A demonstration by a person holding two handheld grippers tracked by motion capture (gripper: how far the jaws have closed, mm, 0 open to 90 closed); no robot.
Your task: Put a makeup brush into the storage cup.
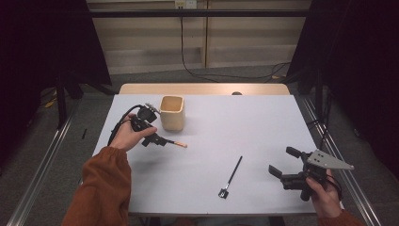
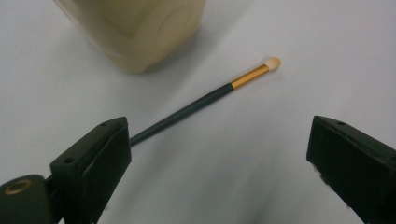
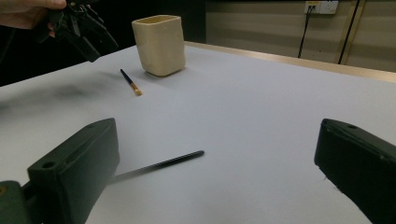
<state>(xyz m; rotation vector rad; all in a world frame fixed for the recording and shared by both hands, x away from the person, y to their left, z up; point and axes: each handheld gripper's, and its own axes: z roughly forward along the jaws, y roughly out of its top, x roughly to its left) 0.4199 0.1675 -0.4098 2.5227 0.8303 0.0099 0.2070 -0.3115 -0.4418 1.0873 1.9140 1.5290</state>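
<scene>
Item: left gripper [image 2: 219,158], jaws apart, hovering over the thin dark-handled brush with gold ferrule and pale tip [image 2: 205,95]. The brush lies flat on the white table [image 2: 289,84] beside the cream ceramic cup [image 2: 135,28]. I lower, centre the handle, close gently. Right gripper [image 3: 219,172]: apart, idle.

No text, label, brand, number or sign can be read in any of the views: the cream cup [image 1: 172,113], both makeup brushes and the bench [image 1: 263,122] carry plain, unmarked surfaces.
</scene>
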